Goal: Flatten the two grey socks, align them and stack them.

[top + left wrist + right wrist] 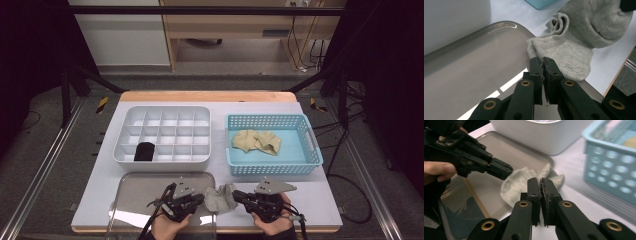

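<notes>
A grey sock (220,198) lies bunched at the near edge of the white bench (310,195), draped over the right rim of a clear shallow tray (131,200) and partly on the bare bench top. The left gripper (196,200) and the right gripper (239,196) face each other across it from either side. In the left gripper view the fingers (535,65) are drawn together, with a fold of the sock's edge pinched at their tips. In the right gripper view the right fingers (533,185) are likewise pressed together, and the sock's fabric meets their tips; whether cloth is caught between them cannot be told. Just behind the tray stands a white compartment organizer (165,134), with a rolled black sock (145,151) in a near-row cell towards its left. To the right of the organizer, just behind the right gripper, a light-blue perforated basket (272,169) holds a heap of beige socks (257,141). Tray, organizer and basket hem the grey sock in on the left and the far side; only the bench edge is open.
</notes>
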A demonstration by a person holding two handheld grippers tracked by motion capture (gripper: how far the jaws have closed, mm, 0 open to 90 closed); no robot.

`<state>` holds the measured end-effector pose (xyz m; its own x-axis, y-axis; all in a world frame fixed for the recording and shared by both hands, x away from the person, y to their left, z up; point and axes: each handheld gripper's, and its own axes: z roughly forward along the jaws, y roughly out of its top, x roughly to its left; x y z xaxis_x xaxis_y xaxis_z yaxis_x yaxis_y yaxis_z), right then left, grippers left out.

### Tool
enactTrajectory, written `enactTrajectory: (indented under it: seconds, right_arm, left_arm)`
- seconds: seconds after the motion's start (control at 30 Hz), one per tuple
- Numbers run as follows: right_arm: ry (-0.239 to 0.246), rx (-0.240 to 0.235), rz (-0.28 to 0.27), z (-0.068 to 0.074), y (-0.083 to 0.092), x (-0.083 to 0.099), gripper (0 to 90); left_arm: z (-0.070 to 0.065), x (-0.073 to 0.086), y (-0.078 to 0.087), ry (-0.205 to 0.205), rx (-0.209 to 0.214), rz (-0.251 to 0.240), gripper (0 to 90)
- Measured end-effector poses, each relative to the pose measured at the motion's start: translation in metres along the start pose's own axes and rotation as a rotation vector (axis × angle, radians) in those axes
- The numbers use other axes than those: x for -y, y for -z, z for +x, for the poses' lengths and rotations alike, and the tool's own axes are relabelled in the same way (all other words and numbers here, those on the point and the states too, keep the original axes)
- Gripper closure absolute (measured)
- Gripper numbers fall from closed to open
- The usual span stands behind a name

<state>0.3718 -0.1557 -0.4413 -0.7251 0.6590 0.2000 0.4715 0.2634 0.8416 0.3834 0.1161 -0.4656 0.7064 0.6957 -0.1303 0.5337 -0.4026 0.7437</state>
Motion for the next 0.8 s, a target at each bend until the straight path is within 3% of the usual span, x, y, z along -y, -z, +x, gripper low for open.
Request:
enactTrajectory:
  seconds: [0.43,0.63,0.8]
  right_arm:
    - [0.056,-0.078,0.051,0.02,-0.038,-0.008,86.4]
    - [0.07,-0.09,0.077,0.025,-0.055,-0.009,86.3]
    - [0.083,-0.088,0.092,0.027,-0.062,-0.008,86.2]
  left_arm:
    - [0.002,0.002,-0.003,0.006,0.001,0.014,88.8]
    - [0.005,0.002,-0.002,0.018,0.009,0.011,89.0]
    - [0.014,0.001,0.009,0.044,0.003,-0.024,88.9]
